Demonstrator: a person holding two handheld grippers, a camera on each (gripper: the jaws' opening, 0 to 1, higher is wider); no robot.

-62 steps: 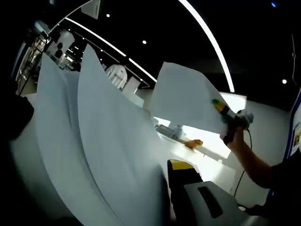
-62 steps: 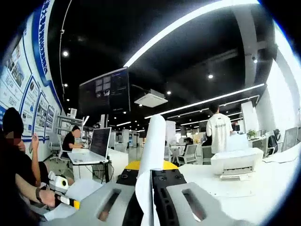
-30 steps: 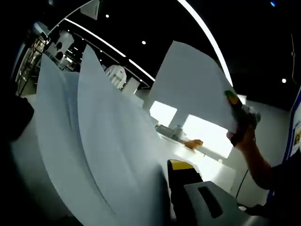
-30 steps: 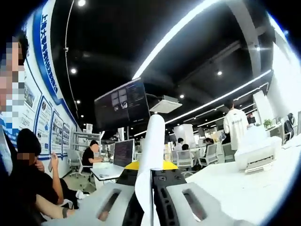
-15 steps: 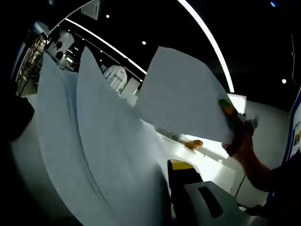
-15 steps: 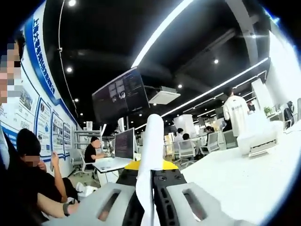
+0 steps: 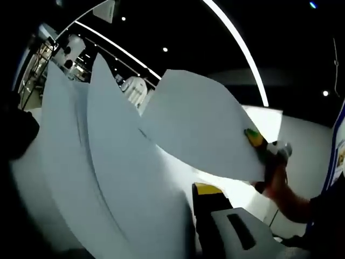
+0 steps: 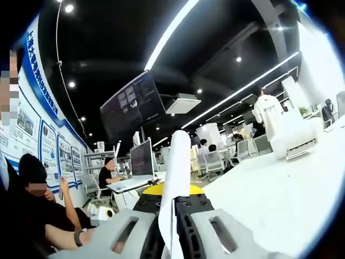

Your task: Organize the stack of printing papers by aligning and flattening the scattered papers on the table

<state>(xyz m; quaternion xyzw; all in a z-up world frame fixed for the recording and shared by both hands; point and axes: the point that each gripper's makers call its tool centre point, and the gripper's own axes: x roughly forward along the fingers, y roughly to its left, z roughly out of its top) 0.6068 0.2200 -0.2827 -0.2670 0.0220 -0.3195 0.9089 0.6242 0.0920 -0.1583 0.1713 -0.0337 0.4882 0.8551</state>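
Note:
A thick stack of white printing papers [image 7: 102,162] stands on edge across the left and middle of the left gripper view. My left gripper [image 7: 186,208] is shut on its lower edge; the grey right jaw with a yellow tip shows, and the paper hides the left jaw. A single white sheet [image 7: 199,127] hangs in the air to the right, overlapping the stack. My right gripper [image 7: 260,144], held by a hand [image 7: 277,178], is shut on that sheet's right edge. In the right gripper view the same sheet [image 8: 177,167] rises edge-on between the shut jaws of my right gripper [image 8: 173,202].
A white table [image 8: 280,189] stretches to the right, with a white printer [image 8: 295,141] far back. People sit at the left by a laptop [image 8: 141,158]. A person in a white shirt [image 8: 268,114] stands behind. A dark screen [image 8: 132,105] hangs overhead.
The single sheet in my right gripper rose, then swung down and left until it overlapped the stack. The right gripper view has tilted. The stack in my left gripper has stayed still.

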